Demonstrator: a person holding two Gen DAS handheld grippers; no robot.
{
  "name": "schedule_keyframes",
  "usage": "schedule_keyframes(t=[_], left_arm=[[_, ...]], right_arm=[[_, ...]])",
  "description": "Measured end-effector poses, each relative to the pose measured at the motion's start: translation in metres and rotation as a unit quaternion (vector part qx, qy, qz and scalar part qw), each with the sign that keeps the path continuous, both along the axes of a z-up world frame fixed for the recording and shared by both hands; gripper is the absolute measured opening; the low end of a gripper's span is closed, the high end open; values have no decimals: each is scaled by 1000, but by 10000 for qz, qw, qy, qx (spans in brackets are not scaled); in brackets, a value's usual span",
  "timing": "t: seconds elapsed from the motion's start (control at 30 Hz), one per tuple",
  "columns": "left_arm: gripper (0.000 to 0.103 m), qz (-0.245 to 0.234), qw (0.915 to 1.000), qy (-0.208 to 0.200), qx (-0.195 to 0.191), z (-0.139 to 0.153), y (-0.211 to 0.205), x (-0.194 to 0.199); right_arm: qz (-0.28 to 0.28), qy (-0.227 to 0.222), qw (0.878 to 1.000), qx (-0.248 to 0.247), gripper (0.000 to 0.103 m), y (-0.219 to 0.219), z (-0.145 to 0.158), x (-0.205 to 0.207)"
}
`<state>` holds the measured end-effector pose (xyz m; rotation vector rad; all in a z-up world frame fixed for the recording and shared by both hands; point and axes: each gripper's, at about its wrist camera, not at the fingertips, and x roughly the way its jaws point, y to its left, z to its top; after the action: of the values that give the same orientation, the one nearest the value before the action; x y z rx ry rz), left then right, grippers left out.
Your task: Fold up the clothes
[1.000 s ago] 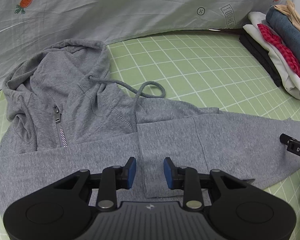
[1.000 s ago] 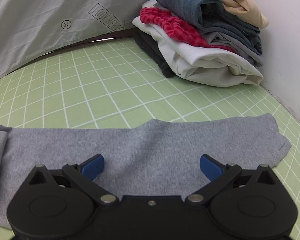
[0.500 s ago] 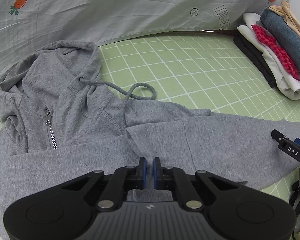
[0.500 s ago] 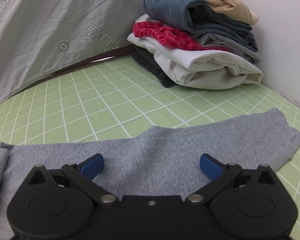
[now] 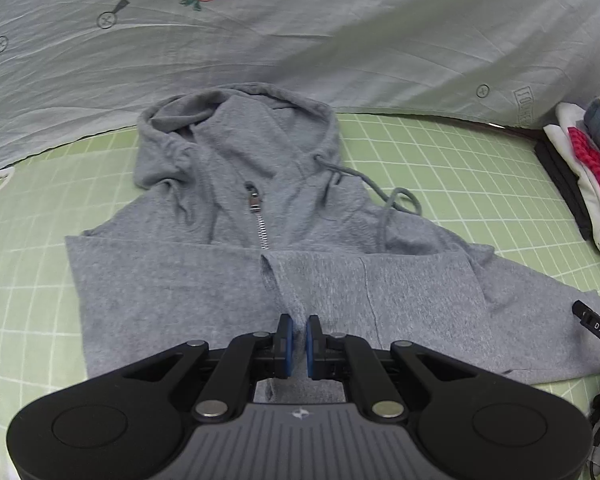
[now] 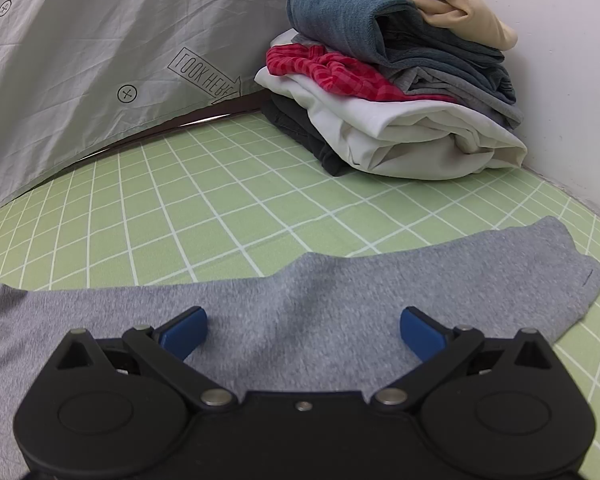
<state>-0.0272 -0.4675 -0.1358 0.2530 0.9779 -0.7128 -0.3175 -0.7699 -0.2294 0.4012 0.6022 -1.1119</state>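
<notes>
My left tongs [image 5: 297,334] are nearly closed, pinching a fold of the grey hoodie [image 5: 228,280], which lies flat on the green mat [image 5: 440,160], hood twd the sheet. My right tongs [image 6: 303,330] are wide open w/ nothing held, over the sleeve [image 6: 420,276], near the pile of clothes [image 6: 400,92].

matt grey knit hoodie [image 5: 228,280]; metal zip [image 5: 261,228].

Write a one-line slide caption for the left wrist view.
Left gripper pinches a fold of the gray hoodie on the green grid mat.
</notes>
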Motion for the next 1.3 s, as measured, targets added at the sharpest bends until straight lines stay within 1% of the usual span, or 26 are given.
schedule_keyframes(t=[0.1, 0.27, 0.43, 0.47, 0.57, 0.6, 0.73, 0.9, 1.0, 1.07, 1.2, 1.3], left_arm=[[8, 435, 9990, -47, -28, 4, 27, 12], [8, 1065, 9943, -97, 5, 6, 64, 31], [8, 1492, 9881, -183, 317, -5, 89, 47], [9, 1570, 9869, -142, 348, -8, 93, 50], [12, 1868, 9815, 173, 390, -21, 102, 57], [13, 1901, 9806, 215, 428, -24, 102, 56], [17, 1821, 9810, 126, 661, -32, 93, 53], [21, 1772, 9811, 96, 777, -36, 86, 54], [31, 1772, 9800, 51, 902, -38, 83, 54], [32, 1766, 9797, 32, 953, -38, 82, 54], [33, 1788, 9784, 58, 1037, -38, 78, 56], [34, 1786, 9777, 40, 1106, -38, 76, 56]], right_arm=[[5, 0, 10000, 0, 103, 0, 0, 0], [4, 2, 10000, -1, 103, 0, 0, 0], [5, 2, 10000, -1, 103, 0, 0, 0], [8, 3, 10000, -1, 103, 0, 0, 0], [3, 1, 10000, -1, 103, 0, -1, 0], [0, -2, 10000, 0, 103, 0, -1, 0], [-10, -7, 10000, 5, 103, 0, -1, 0], [26, -17, 10000, 17, 103, 0, -1, -2], [205, 16, 9998, 83, 103, -6, 1, -7], [233, 13, 9996, 149, 103, -13, 4, -13], [-367, -311, 9986, 199, 103, -42, 11, -48], [-862, -360, 9956, 117, 103, -66, 15, -78]])
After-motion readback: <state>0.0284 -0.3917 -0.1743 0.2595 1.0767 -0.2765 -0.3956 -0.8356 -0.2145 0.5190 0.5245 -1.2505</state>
